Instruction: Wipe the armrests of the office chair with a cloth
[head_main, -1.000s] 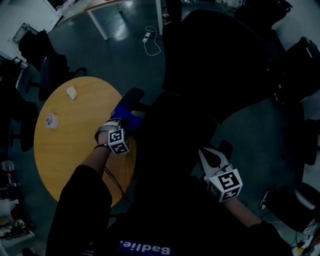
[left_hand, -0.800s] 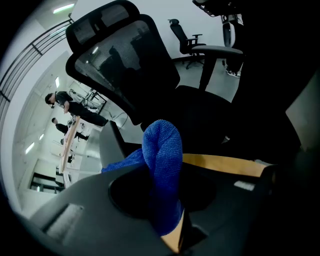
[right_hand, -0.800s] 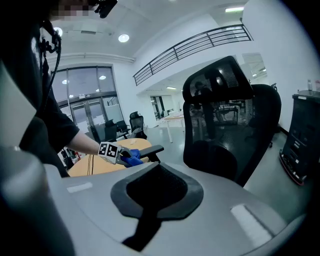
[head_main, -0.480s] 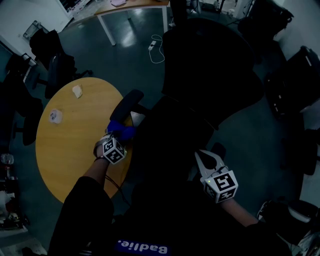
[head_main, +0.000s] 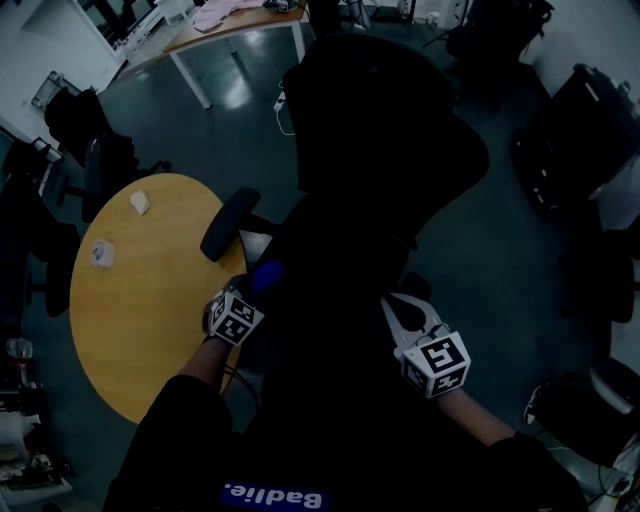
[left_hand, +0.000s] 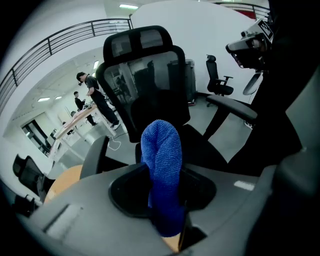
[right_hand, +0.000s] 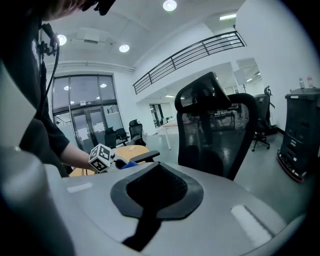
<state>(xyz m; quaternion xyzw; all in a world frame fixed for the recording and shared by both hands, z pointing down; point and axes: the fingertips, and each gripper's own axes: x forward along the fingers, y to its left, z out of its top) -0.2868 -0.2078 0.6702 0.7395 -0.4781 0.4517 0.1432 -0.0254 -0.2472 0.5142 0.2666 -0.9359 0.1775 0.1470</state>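
Cloth (head_main: 267, 276), blue, sits centre-left in the head view, just below the office chair's armrest (head_main: 228, 222), likely poised for a wiping pass. Left gripper view: the left hand-held gripper (left_hand: 166, 200) clamps its nubby folded bulk upright, mid-frame. Right gripper view: the right hand-held gripper (right_hand: 150, 220) is closed, empty, evidently spare.

Blue microfibre cloth (left_hand: 161, 165): looped, nubbly pile, matt, no sheen.
Left gripper (left_hand: 164, 202): shell of smooth matt grey plastic, black matt inset round the cloth.
Right gripper (right_hand: 150, 200): same grey plastic shell, faint satin gloss under the ceiling lights. Its black inset is finely textured.
Black office chair backrest (right_hand: 215, 135): open-weave mesh, see-through, in a hard plastic frame.
Dark grey chair armrest (head_main: 228, 222): smooth, dull pad.
Round tan wooden worktop (head_main: 130, 310): smooth, low sheen.
Dark floor (head_main: 240, 95): glossy, with light reflected in patches.
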